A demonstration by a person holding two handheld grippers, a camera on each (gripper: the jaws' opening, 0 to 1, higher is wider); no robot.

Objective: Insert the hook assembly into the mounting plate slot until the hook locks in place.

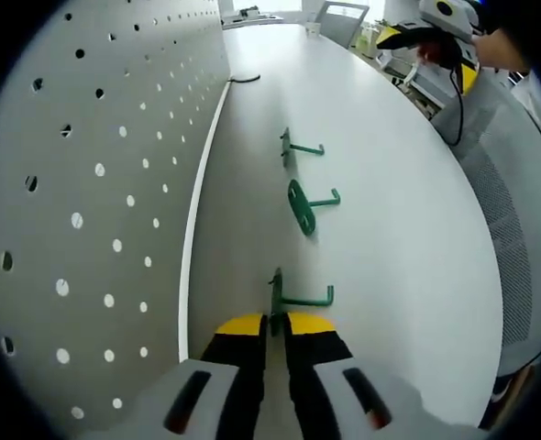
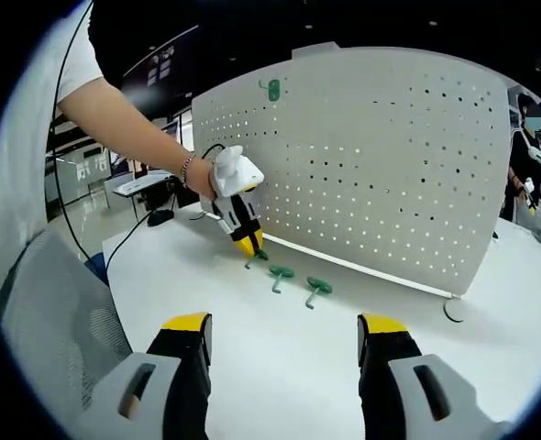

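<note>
**Left gripper clamped on nearest green hook; right gripper held wide apart**

In the left gripper view, the left gripper (image 1: 276, 323) is seen with its yellow-tipped jaws brought together on the base plate of the nearest hook (image 1: 293, 296), which is held against the white table (image 1: 390, 211). Two more green hooks are laid farther along the table: a middle hook (image 1: 305, 205) with a round base, and a far hook (image 1: 295, 148). The perforated mounting plate (image 1: 96, 174) is seen standing along the left side, close beside the row of hooks.

In the right gripper view, the right gripper (image 2: 284, 341) is held low over the near table edge with its jaws set well apart and nothing between them. The left gripper (image 2: 243, 234) is seen across the table, carried by a person's hand (image 2: 197, 174), its tips pressed down at the leftmost of three hooks. The mounting plate (image 2: 390, 156) is seen upright behind them, with one mounted hook (image 2: 272, 89) near its top left. A grey mesh chair (image 2: 60, 321) is seen at the near left.
</note>
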